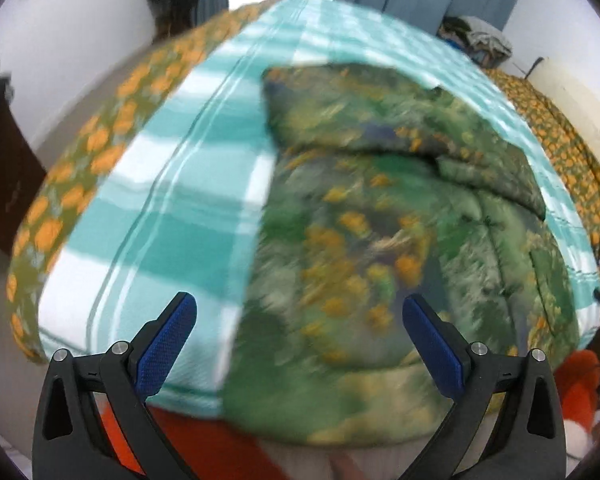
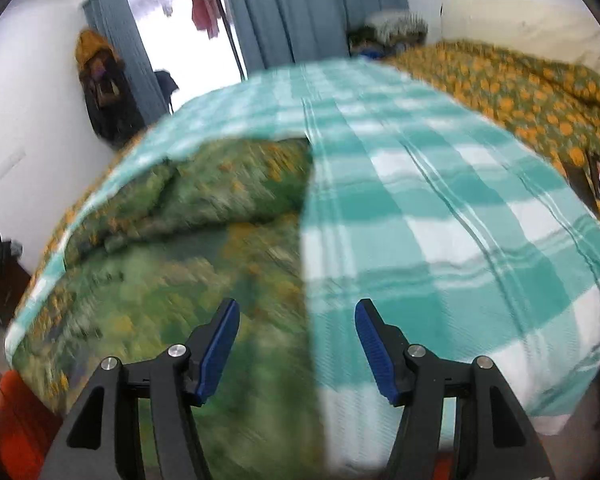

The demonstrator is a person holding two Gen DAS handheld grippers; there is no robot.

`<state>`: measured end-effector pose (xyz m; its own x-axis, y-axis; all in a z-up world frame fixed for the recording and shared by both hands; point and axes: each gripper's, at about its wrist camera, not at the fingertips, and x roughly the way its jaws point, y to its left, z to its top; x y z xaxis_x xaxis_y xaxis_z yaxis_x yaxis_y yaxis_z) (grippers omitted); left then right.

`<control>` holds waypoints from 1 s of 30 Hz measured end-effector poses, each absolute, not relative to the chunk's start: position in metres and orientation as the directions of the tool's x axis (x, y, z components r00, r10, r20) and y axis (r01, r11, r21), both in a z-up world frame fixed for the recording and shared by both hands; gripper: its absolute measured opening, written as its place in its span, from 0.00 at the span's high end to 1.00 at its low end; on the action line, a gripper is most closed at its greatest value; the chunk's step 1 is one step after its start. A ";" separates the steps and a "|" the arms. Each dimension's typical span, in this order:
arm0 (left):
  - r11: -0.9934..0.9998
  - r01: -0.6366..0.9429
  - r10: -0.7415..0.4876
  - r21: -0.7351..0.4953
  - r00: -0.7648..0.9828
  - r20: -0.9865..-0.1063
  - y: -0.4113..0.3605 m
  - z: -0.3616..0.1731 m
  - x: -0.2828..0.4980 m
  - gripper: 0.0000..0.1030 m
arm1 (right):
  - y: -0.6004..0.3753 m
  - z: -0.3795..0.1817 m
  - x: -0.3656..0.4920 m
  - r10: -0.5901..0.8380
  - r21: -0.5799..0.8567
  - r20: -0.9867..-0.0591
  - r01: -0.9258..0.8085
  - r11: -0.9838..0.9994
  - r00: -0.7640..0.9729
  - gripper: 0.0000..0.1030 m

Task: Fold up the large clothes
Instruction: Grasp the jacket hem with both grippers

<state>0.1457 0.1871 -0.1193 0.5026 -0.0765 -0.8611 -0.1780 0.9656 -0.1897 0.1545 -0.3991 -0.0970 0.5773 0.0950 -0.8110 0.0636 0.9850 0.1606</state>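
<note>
A green garment with a yellow floral print [image 1: 380,232] lies partly folded on a teal-and-white checked sheet [image 1: 188,216] covering the bed, blurred in both views. The left gripper [image 1: 299,308] hangs just above its near part, jaws spread wide and holding nothing. The right gripper [image 2: 297,312], also wide open and empty, straddles the garment's straight edge where it meets the sheet.
</note>
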 end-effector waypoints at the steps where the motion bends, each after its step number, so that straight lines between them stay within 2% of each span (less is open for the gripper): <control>1: 0.960 -0.201 -0.081 -0.194 0.462 -0.883 0.198 -0.132 0.143 0.01 | -0.404 -0.104 0.152 0.125 0.179 -0.837 0.051 0.983 0.533 0.40; 5: 0.944 -0.227 -0.133 -0.238 0.399 -0.907 0.209 -0.163 0.139 0.01 | -0.408 -0.132 0.145 0.242 0.282 -0.887 0.045 0.958 0.393 0.40; 12: 0.915 -0.143 -0.300 -0.377 0.382 -0.874 0.185 -0.168 0.144 0.02 | -0.376 -0.167 0.164 0.386 0.407 -0.872 0.009 0.913 0.302 0.38; 14: 0.922 -0.104 -0.315 -0.373 0.357 -0.879 0.175 -0.168 0.142 0.11 | -0.358 -0.166 0.164 0.400 0.402 -0.872 -0.055 0.914 0.282 0.38; 16: 0.952 -0.087 -0.249 -0.295 0.340 -0.907 0.166 -0.169 0.139 0.30 | -0.347 -0.162 0.162 0.382 0.366 -0.883 -0.109 0.924 0.275 0.40; 17: 0.960 -0.091 -0.220 -0.264 0.333 -0.917 0.164 -0.170 0.139 0.38 | -0.346 -0.162 0.163 0.378 0.361 -0.885 -0.111 0.926 0.271 0.49; 18: 0.964 -0.101 -0.199 -0.244 0.330 -0.923 0.163 -0.169 0.138 0.55 | -0.347 -0.162 0.164 0.378 0.364 -0.886 -0.100 0.926 0.269 0.57; 19: 0.964 -0.117 -0.190 -0.240 0.331 -0.924 0.164 -0.166 0.138 0.76 | -0.349 -0.163 0.166 0.380 0.372 -0.886 -0.083 0.925 0.265 0.68; 20: 0.956 -0.136 -0.204 -0.260 0.332 -0.921 0.166 -0.162 0.138 0.82 | -0.351 -0.162 0.168 0.384 0.379 -0.884 -0.071 0.922 0.265 0.76; 22: 0.941 -0.153 -0.231 -0.301 0.358 -0.905 0.169 -0.149 0.136 0.88 | -0.353 -0.155 0.169 0.395 0.392 -0.876 -0.066 0.917 0.279 0.82; 30: 0.939 -0.086 -0.255 -0.332 0.474 -0.843 0.162 -0.095 0.121 0.91 | -0.353 -0.105 0.163 0.407 0.396 -0.836 -0.109 0.912 0.369 0.85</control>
<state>0.1209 0.1616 -0.0948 0.4742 -0.2545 -0.8428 -0.0859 0.9394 -0.3320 0.1631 -0.3531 -0.1054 0.3693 0.4066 -0.8356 -0.1091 0.9119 0.3955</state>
